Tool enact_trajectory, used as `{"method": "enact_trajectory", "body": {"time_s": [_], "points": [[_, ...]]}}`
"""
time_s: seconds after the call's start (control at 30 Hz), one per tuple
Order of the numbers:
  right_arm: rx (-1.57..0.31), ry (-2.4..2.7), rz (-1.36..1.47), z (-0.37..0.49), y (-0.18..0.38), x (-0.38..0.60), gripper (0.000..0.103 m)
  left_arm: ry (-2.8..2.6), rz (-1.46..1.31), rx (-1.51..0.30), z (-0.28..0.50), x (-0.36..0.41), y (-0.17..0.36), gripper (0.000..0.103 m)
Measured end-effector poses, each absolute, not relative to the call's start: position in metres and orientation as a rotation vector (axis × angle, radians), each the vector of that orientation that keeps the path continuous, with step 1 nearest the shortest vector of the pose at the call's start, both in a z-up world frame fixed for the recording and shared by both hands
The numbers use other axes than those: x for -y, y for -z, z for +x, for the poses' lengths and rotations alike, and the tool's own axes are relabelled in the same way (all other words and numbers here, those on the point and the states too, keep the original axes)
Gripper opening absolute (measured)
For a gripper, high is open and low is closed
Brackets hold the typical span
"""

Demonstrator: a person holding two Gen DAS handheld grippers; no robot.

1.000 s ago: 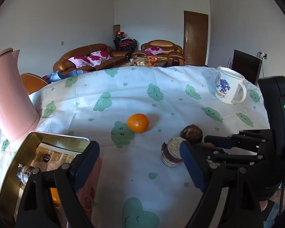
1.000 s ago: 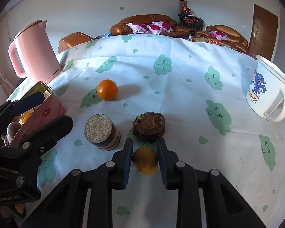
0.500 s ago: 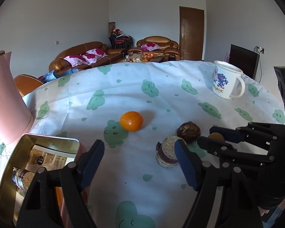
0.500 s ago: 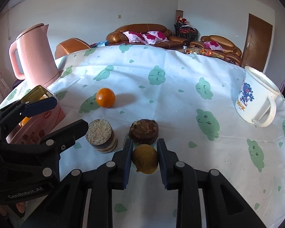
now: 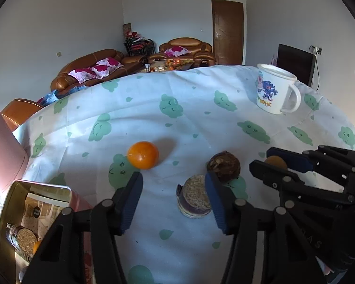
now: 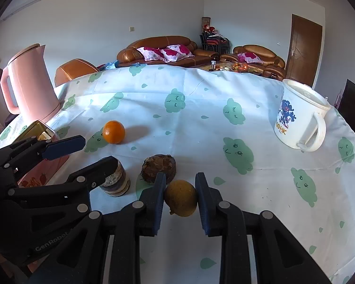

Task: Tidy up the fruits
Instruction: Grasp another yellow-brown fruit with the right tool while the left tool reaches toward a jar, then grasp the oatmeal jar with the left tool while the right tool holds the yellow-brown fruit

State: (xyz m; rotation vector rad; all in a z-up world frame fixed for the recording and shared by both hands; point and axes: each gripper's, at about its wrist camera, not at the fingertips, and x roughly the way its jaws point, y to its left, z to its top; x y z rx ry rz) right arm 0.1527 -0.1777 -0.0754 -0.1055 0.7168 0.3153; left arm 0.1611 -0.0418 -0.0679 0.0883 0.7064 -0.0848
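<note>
R gripper [image 6: 180, 197] clamped on yellow-brown fruit [image 6: 181, 198] just off cloth, L gripper [image 5: 174, 197] wide & empty near tin box [image 5: 9, 209] w/ some items in; orange [image 5: 143, 155], brown fruit [image 5: 223, 166] left on tablecloth [image 5: 201, 118], roughly halfway.

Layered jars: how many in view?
2. One layered jar stands on the tablecloth beside the brown fruit; another lies inside the gold tin. More may be hidden there.
</note>
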Motion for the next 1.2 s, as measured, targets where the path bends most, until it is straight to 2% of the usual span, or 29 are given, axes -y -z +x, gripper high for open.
{"method": "enact_trajectory", "body": {"time_s": [0.2, 0.3, 0.57, 0.8, 0.87, 0.93, 0.97, 1.2], "points": [[-0.709, -0.303, -0.070, 0.153, 0.074, 0.185, 0.028, 0.093, 0.118, -0.699, 0.160, 0.049, 0.067, 0.055], [-0.695, -0.287, -0.058, 0.151, 0.072, 0.188, 0.028, 0.093, 0.116, -0.698, 0.161, 0.049, 0.066, 0.061], [-0.694, -0.280, -0.039, 0.151, 0.072, 0.194, 0.028, 0.134, 0.101, -0.678, 0.156, 0.050, 0.064, 0.062], [-0.691, -0.277, -0.042, 0.151, 0.071, 0.193, 0.028, 0.167, 0.085, -0.764, 0.169, 0.049, 0.074, 0.062], [-0.692, -0.275, -0.047, 0.151, 0.072, 0.193, 0.028, 0.179, 0.077, -0.791, 0.172, 0.049, 0.078, 0.057], [-0.692, -0.278, -0.046, 0.151, 0.072, 0.193, 0.028, 0.188, 0.077, -0.801, 0.173, 0.050, 0.080, 0.046], [-0.692, -0.279, -0.045, 0.151, 0.072, 0.193, 0.028, 0.192, 0.081, -0.800, 0.172, 0.051, 0.080, 0.043], [-0.661, -0.305, -0.046, 0.145, 0.068, 0.191, 0.028, 0.175, 0.067, -0.772, 0.168, 0.047, 0.076, 0.043]]}}
